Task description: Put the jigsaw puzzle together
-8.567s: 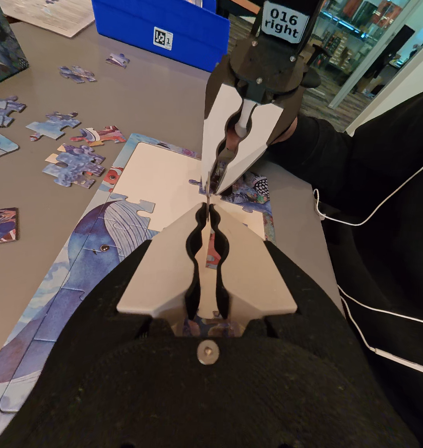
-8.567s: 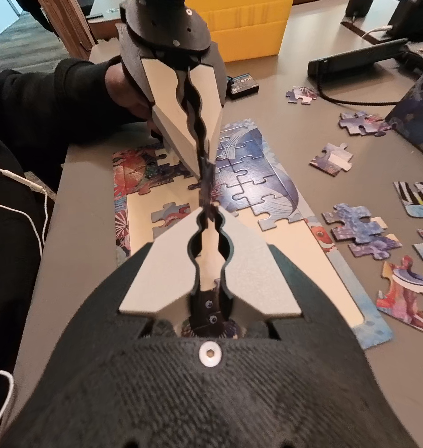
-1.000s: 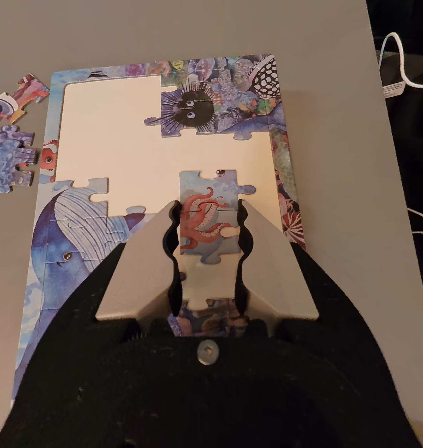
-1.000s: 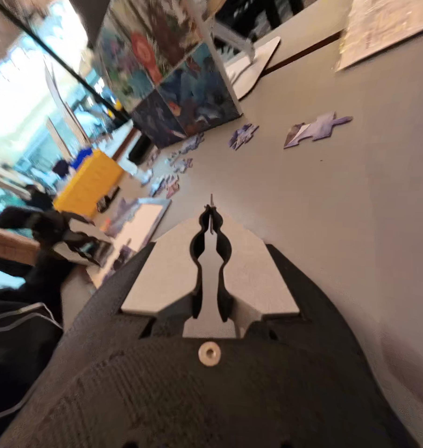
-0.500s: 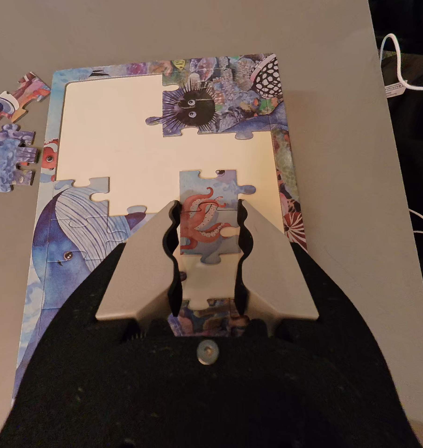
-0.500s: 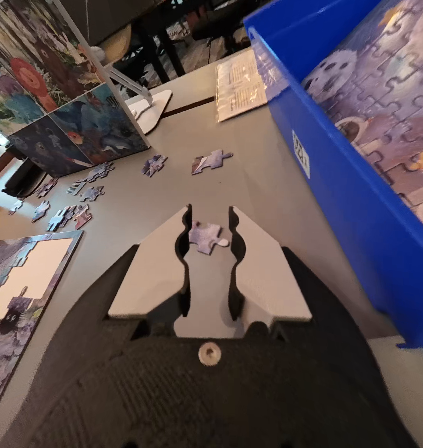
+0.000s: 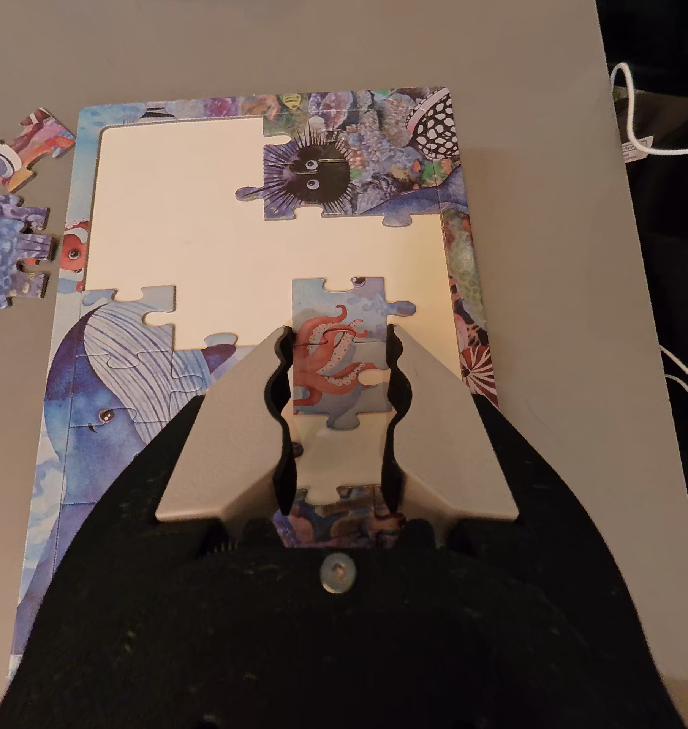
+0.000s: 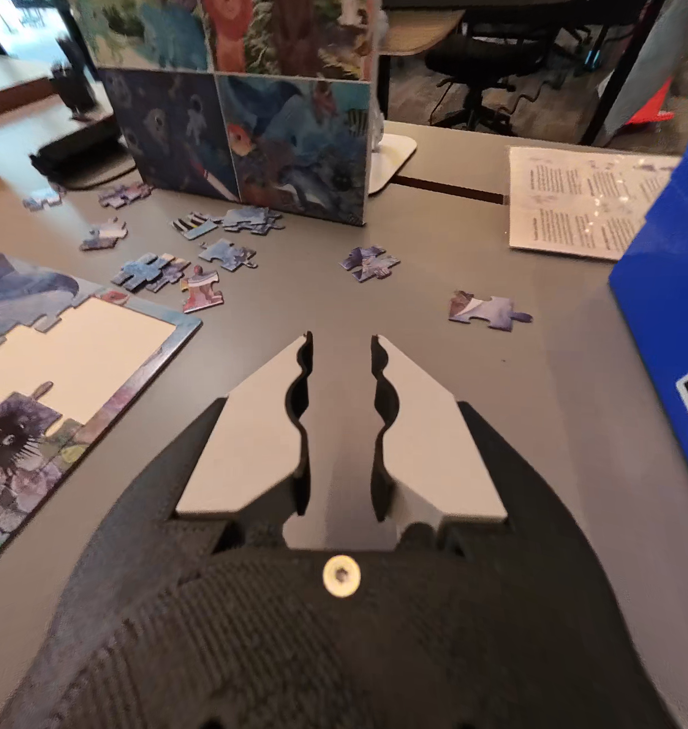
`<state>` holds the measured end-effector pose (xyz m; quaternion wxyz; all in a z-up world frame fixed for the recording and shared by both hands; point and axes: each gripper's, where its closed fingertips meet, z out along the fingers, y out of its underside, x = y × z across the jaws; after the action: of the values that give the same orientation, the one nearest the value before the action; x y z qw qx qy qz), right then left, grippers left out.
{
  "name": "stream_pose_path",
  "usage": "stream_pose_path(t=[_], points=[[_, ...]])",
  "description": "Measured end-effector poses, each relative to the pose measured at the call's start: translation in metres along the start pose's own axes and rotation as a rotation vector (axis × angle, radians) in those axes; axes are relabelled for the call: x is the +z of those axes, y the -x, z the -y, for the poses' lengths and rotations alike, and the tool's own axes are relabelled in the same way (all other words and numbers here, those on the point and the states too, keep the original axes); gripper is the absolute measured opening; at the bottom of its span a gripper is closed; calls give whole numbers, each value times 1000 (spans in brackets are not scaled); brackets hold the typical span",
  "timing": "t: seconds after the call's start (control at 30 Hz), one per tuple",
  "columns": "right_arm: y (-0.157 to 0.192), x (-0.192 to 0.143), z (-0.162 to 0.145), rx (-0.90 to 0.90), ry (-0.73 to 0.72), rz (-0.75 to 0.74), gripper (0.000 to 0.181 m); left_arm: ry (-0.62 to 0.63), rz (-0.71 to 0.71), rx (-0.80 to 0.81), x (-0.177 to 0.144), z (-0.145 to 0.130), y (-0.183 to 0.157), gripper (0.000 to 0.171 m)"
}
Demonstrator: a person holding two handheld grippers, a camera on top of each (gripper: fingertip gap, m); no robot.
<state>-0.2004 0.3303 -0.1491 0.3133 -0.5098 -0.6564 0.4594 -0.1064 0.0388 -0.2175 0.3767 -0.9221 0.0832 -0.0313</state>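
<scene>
The puzzle tray (image 7: 184, 205) lies on the grey table, its cream base partly bare. A blue whale section (image 7: 109, 374) fills the lower left and sea urchin pieces (image 7: 318, 173) sit at the top right. Two joined octopus pieces (image 7: 334, 300) lie loose in the middle of the tray. My left gripper (image 7: 338, 328) is open just above them, one finger at each side. My right gripper (image 8: 342, 336) is open and empty over bare table, right of the tray (image 8: 97, 355). Loose pieces lie ahead of it: a purple one (image 8: 370, 262) and a pale one (image 8: 488, 309).
Several more loose pieces (image 8: 149, 270) lie near the tray's far corner, two of them also in the left wrist view (image 7: 10, 252). An upright puzzle box (image 8: 255, 138) stands behind them. A blue bin (image 8: 670, 315) and a printed sheet (image 8: 583, 201) are at right. A white cable (image 7: 634, 130) hangs off the table edge. There is about 30 cm between the tips of the two grippers. The blue whale section (image 7: 109, 374) is closer to my left gripper, around 9 cm from its tips; the right tips are 30 cm off. It turns up in the right wrist view (image 8: 42, 296) as well.
My right gripper went from shut to open and swung round from the blue bin to face the loose pieces and the box. My left gripper has barely moved.
</scene>
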Motion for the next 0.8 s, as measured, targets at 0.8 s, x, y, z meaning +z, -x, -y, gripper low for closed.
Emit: stream_pose_path(t=[0.8], points=[[46,30,-15,-115,82,107,30,1,-2,-4,0,0,0,46]])
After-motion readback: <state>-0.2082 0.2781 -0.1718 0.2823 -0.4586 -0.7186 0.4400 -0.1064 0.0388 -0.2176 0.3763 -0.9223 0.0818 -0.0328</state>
